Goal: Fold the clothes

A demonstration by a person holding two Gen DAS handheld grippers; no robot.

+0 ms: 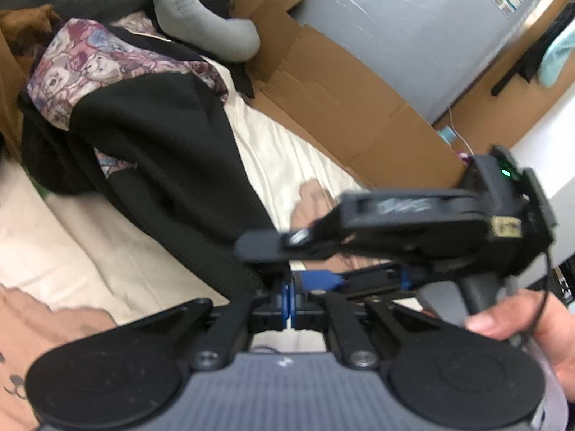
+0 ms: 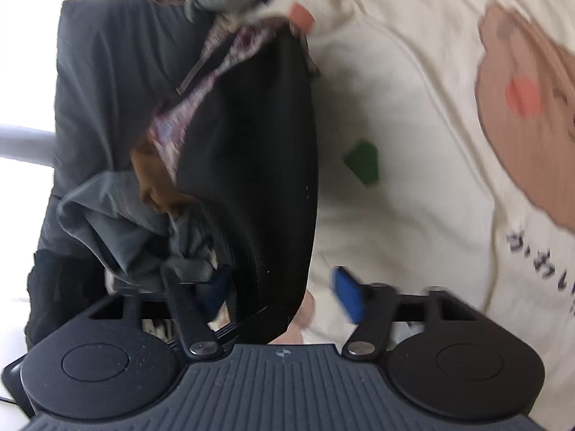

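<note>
On the cream bedsheet [image 1: 287,158], printed with a bear motif, the black garment [image 1: 161,151] with a patterned floral lining [image 1: 90,61] lies stretched in a long strip from a bunched heap at its far end toward both grippers. Left gripper [image 1: 289,300]: fingers pressed together at the near edge of the black fabric; it looks like a pinch on the hem, but the right tool blocks the contact, so I can't confirm what's between them. Right gripper [image 2: 284,294]: blue-padded fingers [image 2: 346,296] spread wide, the near edge of the black garment passing between them, not clamped. In the left wrist view the right tool sits crosswise just in front of the left one, a hand [image 1: 521,327] on its handle. Progress, as a judgement: garment is not a finished fold — no neat rectangle, lining flipped out, far end crumpled, edges uneven. Could be mid-spread before a fold or mid-fold with one edge being pulled over; blur in both views suggests motion, direction unclear. Other clothes sit loose near the far end: a grey garment [image 2: 118,222], a brown one [image 2: 151,183], a grey stuffed item [image 1: 205,14], none visibly folded. Cardboard [image 1: 341,82] lines the far side of the bed. No stacked folded pile is visible.
</note>
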